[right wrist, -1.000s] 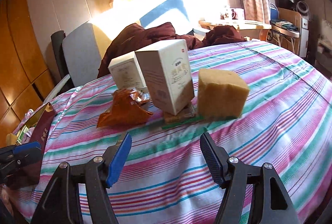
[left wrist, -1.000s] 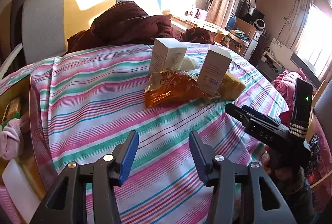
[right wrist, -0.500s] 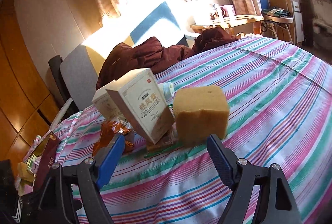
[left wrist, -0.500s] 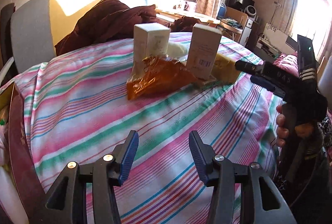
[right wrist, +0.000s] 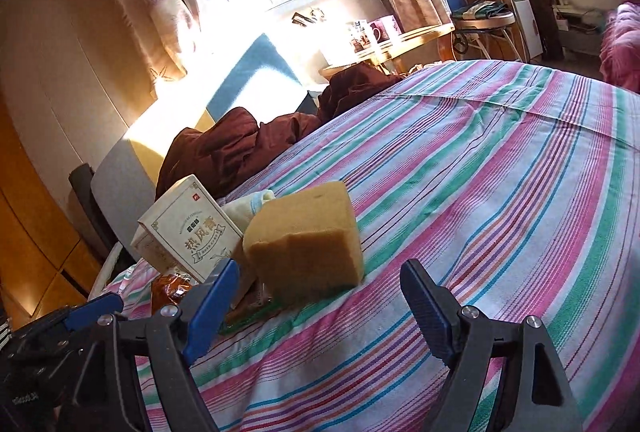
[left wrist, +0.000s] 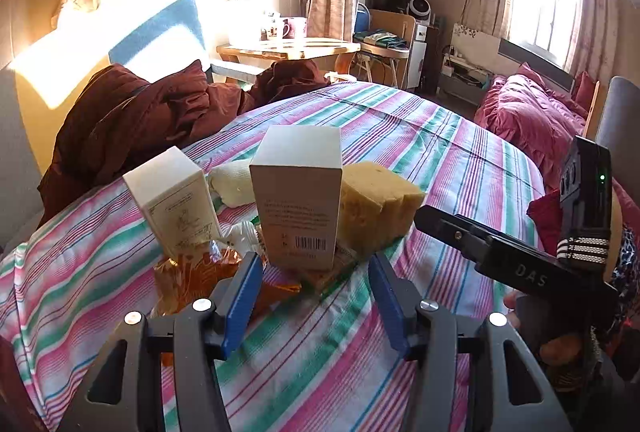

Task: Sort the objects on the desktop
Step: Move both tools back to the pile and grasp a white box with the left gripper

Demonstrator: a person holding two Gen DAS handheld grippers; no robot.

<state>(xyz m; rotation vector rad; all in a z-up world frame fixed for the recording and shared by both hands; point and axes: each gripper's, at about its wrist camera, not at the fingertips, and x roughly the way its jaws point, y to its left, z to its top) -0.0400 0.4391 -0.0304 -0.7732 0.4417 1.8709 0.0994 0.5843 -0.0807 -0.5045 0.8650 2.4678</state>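
On the striped tablecloth [left wrist: 440,159] stand two white cartons: one [left wrist: 298,199] with a barcode, one [left wrist: 174,201] to its left. A yellow sponge block [left wrist: 376,203] sits right of them, an orange crinkly packet [left wrist: 192,272] lies in front, and a white soft item [left wrist: 234,181] lies behind. My left gripper [left wrist: 316,298] is open, close in front of the barcode carton. My right gripper [right wrist: 320,304] is open, close in front of the sponge [right wrist: 306,248], with a carton [right wrist: 190,232] to its left. The right gripper also shows in the left view [left wrist: 520,264].
A dark red jacket [left wrist: 140,119] lies heaped at the table's far edge against a chair. A wooden side table with mugs [left wrist: 288,45] stands beyond. A pink bed [left wrist: 532,115] is at the right. Wooden cabinets [right wrist: 28,232] stand on the left.
Both grippers have moved forward toward the cluster of objects. The cartons and the sponge now sit much nearer the open fingers. Nothing has been gripped.
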